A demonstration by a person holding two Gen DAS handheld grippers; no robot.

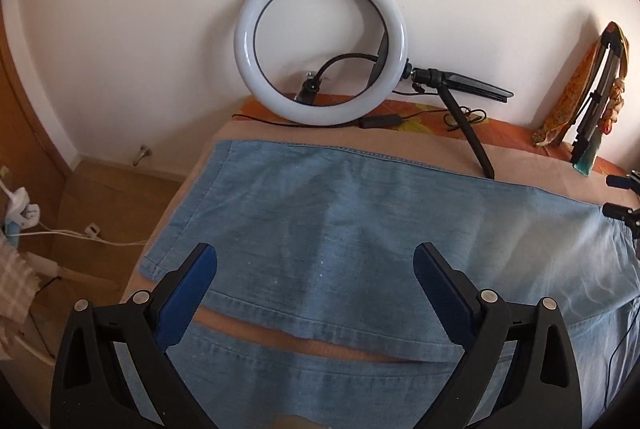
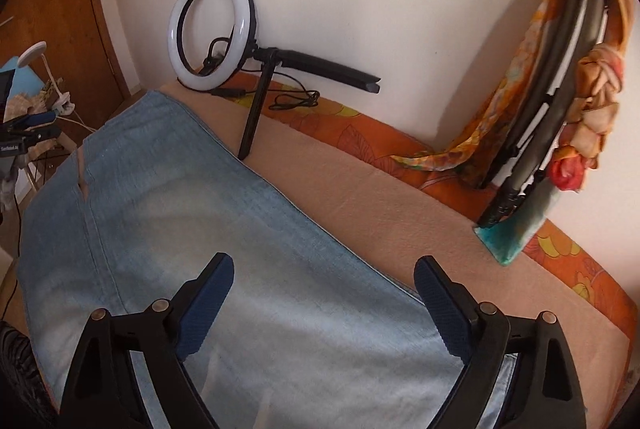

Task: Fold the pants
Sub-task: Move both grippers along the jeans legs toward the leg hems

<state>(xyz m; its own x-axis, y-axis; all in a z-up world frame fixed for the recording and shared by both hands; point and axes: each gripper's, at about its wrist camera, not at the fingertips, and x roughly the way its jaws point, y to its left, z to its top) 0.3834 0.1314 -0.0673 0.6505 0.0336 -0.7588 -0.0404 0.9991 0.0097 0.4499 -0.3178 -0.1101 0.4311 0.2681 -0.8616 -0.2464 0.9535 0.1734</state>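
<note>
left wrist view looks down past the left tongs [image 1: 316, 261], whose two blue-padded fingers stand wide apart with nothing between them, poised over the pants [image 1: 360, 213]. the pants are light blue denim, spread flat across a bed [image 1: 256, 131] covered in a beige blanket. the two legs lie side by side, with a narrow slit of blanket showing between their hems, and the leg ends reach close to the bed's left edge. behind the pants, along the bed's far edge by the white wall, a ring light [image 1: 320, 43] leans on its small black tripod, one tripod leg coming down right at the far edge of the denim, with a black cable trailing on the orange patterned sheet. a folded stand wrapped in an orange scarf [image 1: 592, 89] leans in the far right corner.

right wrist view shows the right tongs [image 2: 324, 273], fingers likewise spread wide and gripping nothing, above the paler upper part of the pants [image 2: 180, 213]. the right-hand finger is over the pants' far edge, where bare blanket begins. the ring light [image 2: 212, 29] sits at the far left corner of the bed, the scarf-wrapped stand [image 2: 560, 101] further right along the wall.
</note>
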